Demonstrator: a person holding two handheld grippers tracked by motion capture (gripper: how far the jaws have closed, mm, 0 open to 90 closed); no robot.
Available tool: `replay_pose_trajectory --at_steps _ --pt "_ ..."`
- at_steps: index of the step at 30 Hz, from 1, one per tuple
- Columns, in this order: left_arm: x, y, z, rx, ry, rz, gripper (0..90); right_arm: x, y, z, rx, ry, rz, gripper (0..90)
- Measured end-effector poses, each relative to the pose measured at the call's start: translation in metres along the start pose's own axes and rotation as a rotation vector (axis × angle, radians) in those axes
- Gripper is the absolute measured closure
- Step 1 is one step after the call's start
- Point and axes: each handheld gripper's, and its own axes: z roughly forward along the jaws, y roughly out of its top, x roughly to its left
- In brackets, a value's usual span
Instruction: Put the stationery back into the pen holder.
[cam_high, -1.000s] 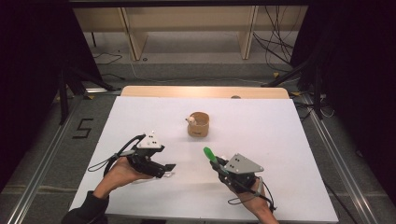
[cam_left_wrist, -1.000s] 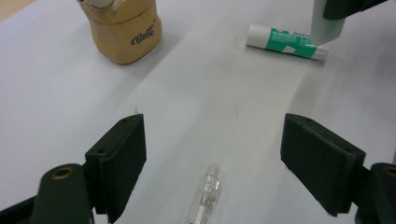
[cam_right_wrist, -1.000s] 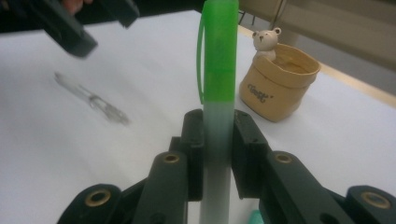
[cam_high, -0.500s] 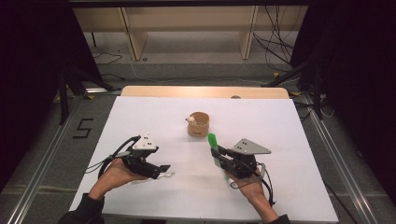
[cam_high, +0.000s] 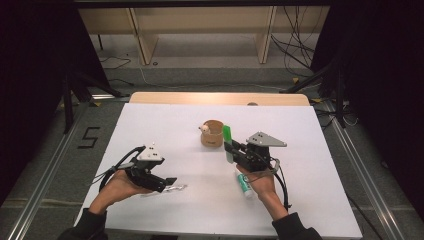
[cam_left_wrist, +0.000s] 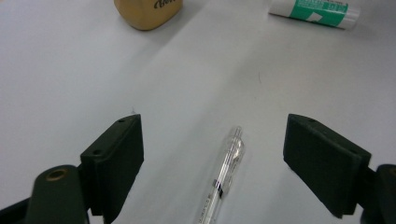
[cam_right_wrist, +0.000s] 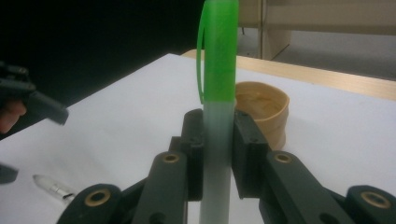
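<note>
The green-capped pen (cam_right_wrist: 218, 93) is pinched by the right gripper (cam_right_wrist: 218, 154), its lower end cut off; the clear pen (cam_left_wrist: 224, 175) (partly cropped) is straddled by the spread left gripper (cam_left_wrist: 212, 154).

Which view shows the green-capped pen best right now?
The right gripper view: the green-capped pen stands upright, clamped between that gripper's jaws. The high view shows it small, beside the wooden cup.

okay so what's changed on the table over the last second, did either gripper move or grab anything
The right gripper, shut on the green-capped pen, carried it up the table to just beside the wooden cup. The left gripper stayed open over the clear pen; the cup and glue stick did not move.
</note>
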Motion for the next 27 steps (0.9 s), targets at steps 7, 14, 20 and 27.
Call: replay_pose_trajectory --at_steps 7,14,20,27 --pt "0.003 -0.004 -0.001 0.023 -0.007 -0.003 19.3 -0.010 0.013 0.017 -0.007 -0.021 0.034 77.3" --pt "0.006 -0.009 -0.003 0.039 -0.009 -0.001 19.1 -0.019 0.024 0.031 -0.028 -0.034 0.073 77.3" --pt "0.009 -0.012 -0.003 0.059 -0.013 -0.006 19.2 -0.024 0.036 0.039 -0.047 -0.054 0.098 77.4" --pt "0.011 -0.014 -0.002 0.069 -0.010 -0.010 19.2 -0.026 0.043 0.054 -0.035 -0.093 0.092 77.3"
